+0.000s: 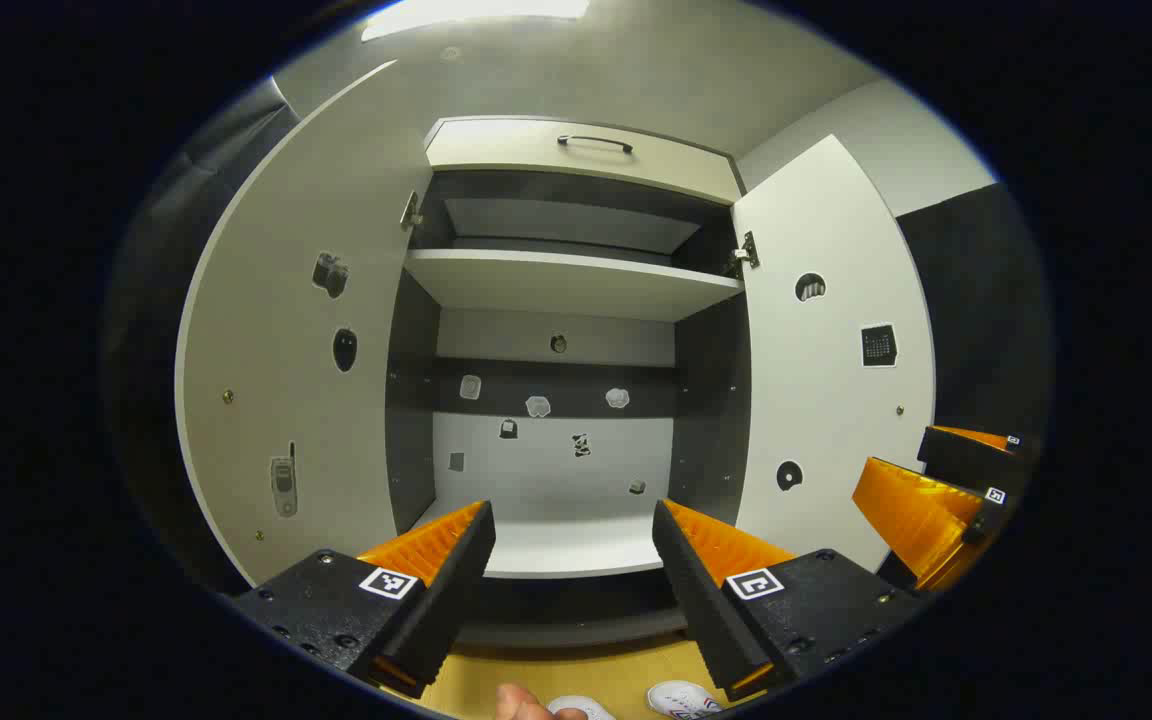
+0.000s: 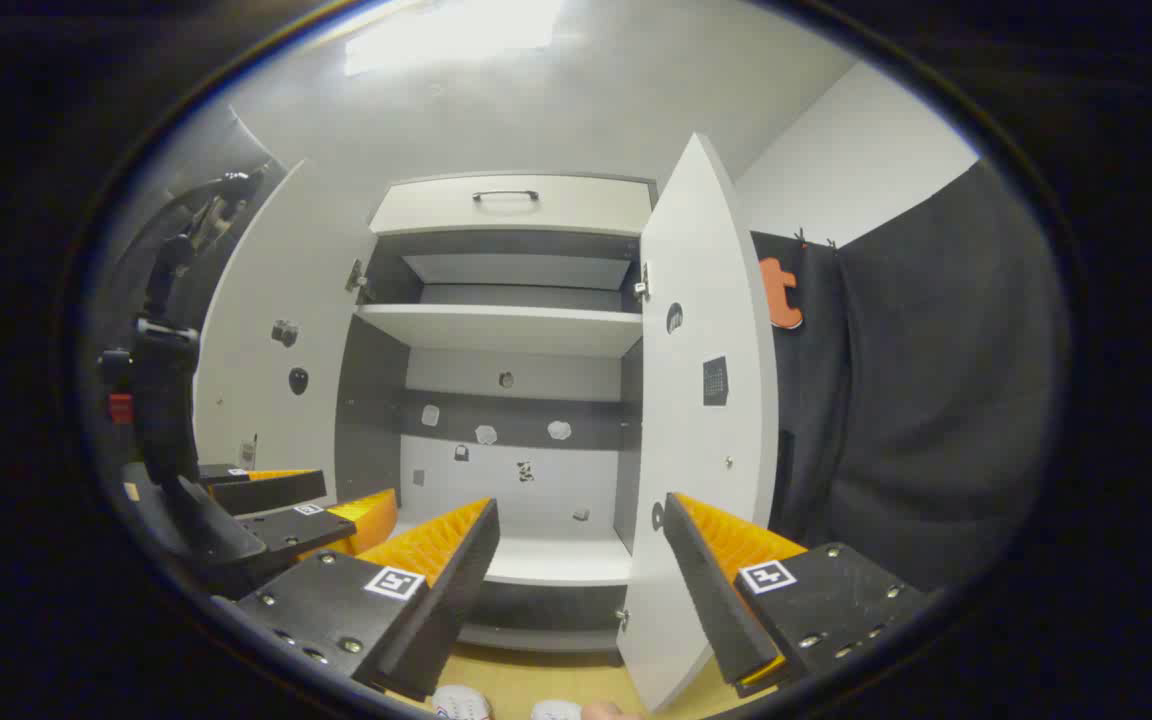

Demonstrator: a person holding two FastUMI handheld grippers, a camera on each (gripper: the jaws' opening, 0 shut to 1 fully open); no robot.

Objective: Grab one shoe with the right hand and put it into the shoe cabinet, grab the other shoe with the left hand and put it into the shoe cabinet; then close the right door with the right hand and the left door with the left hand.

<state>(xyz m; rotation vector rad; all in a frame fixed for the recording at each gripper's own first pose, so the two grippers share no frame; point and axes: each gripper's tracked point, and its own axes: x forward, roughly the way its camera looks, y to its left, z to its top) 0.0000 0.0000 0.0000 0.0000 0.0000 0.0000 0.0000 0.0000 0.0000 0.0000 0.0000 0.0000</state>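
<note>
1. Step in hand, as I judge it: the first one. The cabinet (image 1: 566,330) stands open and no shoe is inside; neither pair of tongs holds anything.
2. Left tongs (image 1: 571,560) are released, jaws wide apart, aimed at the bottom shelf (image 1: 566,545). Right tongs (image 2: 581,560) are likewise spread and bare, raised in front of the cabinet.
3. The shoes: two white toes (image 1: 681,698) show at the very bottom of the left gripper view, on the wooden floor (image 1: 576,670) in front of the cabinet, below the tongs. The right gripper view shows them too (image 2: 461,703), again at its lower edge (mostly cut off, so I cannot tell how they lie). A bit of a hand (image 1: 521,705) sits beside them.
4. Next move calls for the right tongs to tip down toward the floor, straddle one shoe and clench on it, then lift it to the bottom shelf.
5. Edges: the right door (image 2: 701,400) hangs open with its free edge close to the right tongs' line, its lower corner near the floor just beside the shoes. The left door (image 1: 296,340) swings wide on the other side.
6. Open room: the bottom shelf is bare and wide between the dark side walls; the upper shelf (image 1: 571,280) caps it, so a shoe should go in low and flat. The two tongs are near each other, so one should move at a time.
</note>
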